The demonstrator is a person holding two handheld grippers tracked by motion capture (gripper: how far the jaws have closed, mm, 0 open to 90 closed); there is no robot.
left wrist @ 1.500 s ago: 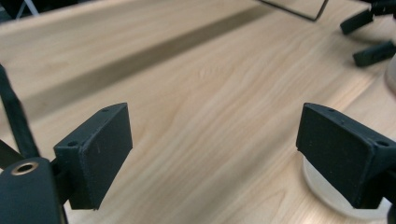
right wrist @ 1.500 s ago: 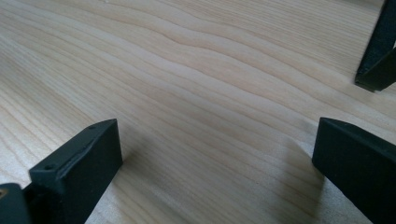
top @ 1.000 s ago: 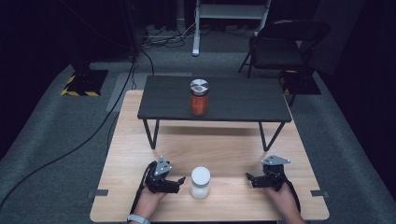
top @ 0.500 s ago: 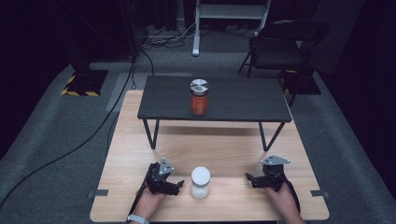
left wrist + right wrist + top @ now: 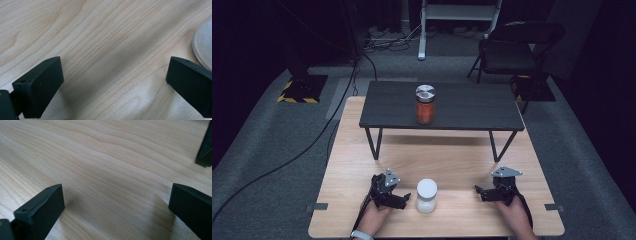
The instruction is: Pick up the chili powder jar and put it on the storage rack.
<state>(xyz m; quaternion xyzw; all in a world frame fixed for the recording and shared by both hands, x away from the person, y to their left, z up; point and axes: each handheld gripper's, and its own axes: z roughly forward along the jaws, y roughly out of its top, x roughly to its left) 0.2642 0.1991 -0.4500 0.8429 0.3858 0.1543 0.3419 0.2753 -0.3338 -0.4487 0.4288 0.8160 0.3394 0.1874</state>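
Nearest the person, two hands rest on the pale wooden surface, each holding black two-jaw tongs. The left tongs lie low on the wood with their jaws spread wide; they have just been opening, and nothing sits between them. In the left gripper view the left tongs frame bare wood grain, with the frosted edge of the small white-lidded jar of pale powder just beyond the tip of one jaw, apart from it. In the high view that jar stands upright on the wood, just beside the left tongs and between the two hands.

The right tongs point toward the jar from the other side, well apart from it, each jaw standing wide with only wood between them, as the right gripper view confirms for the right tongs.

Farther off, a low black rectangular shelf on thin metal legs stands across the back of the surface. On it stands an upright glass jar of orange-red contents with a silver lid. Beyond, on the grey carpet, is a black folding chair.
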